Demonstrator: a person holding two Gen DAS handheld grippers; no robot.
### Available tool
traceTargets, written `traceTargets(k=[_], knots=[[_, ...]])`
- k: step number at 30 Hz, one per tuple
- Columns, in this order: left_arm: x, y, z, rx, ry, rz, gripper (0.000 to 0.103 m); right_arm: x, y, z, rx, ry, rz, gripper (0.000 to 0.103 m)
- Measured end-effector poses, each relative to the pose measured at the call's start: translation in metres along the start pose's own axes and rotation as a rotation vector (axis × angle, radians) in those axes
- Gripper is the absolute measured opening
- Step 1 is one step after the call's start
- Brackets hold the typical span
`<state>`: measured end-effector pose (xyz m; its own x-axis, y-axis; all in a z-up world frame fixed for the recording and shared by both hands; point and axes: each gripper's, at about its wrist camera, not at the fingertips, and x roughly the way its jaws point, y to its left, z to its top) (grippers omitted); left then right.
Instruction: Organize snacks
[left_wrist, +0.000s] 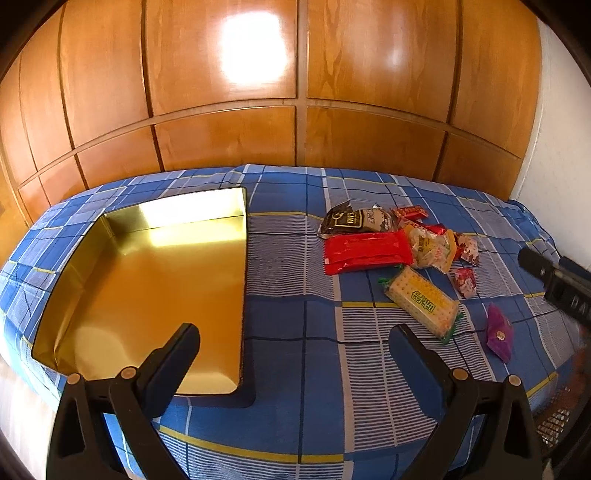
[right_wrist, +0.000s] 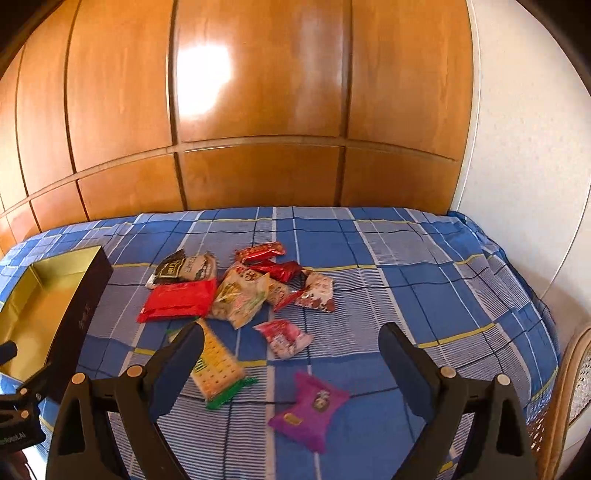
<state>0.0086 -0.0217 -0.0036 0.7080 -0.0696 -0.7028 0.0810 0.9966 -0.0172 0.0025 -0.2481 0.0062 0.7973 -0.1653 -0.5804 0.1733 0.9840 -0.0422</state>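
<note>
Between box (left_wrist: 147, 280) edge and snack pile (left_wrist: 391, 243), bare bedspread (left_wrist: 288, 288).

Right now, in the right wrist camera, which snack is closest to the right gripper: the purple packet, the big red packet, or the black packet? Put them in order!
1. purple packet, just ahead, between the fingers.
2. big red packet, farther, left.
3. black packet, farthest, behind the red one.

Glossy gold tin (left_wrist: 155, 280); shiny plastic wrappers (right_wrist: 177, 299); checked cloth sheet (left_wrist: 295, 332); polished wood panels (left_wrist: 229, 140).
</note>
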Motion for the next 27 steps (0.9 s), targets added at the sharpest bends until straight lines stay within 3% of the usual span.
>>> traceTargets(k=[9,12,14,16,21,24,27], knots=[[0.013,-0.018,0.009,0.055,0.053,-0.06,0.102,0.018,-0.062,0.052,0.043,0.089,0.114,0.097],[0.024,-0.026,0.018,0.065,0.104,-0.128,0.081,0.036,-0.081,0.067,0.039,0.166,0.167,0.097],[0.04,-0.034,0.024,0.066,0.175,-0.18,0.061,0.051,-0.09,0.074,0.01,0.206,0.196,0.097],[0.053,-0.044,0.027,0.065,0.225,-0.223,0.052,0.063,-0.099,0.074,-0.021,0.218,0.203,0.097],[0.08,-0.07,0.038,0.018,0.332,-0.319,0.053,0.087,-0.121,0.06,0.038,0.24,0.301,0.094],[0.102,-0.09,0.045,-0.026,0.405,-0.344,0.056,0.094,-0.128,0.058,0.078,0.27,0.314,0.093],[0.122,-0.102,0.049,-0.088,0.449,-0.317,0.07,0.093,-0.128,0.059,0.089,0.266,0.364,0.093]])
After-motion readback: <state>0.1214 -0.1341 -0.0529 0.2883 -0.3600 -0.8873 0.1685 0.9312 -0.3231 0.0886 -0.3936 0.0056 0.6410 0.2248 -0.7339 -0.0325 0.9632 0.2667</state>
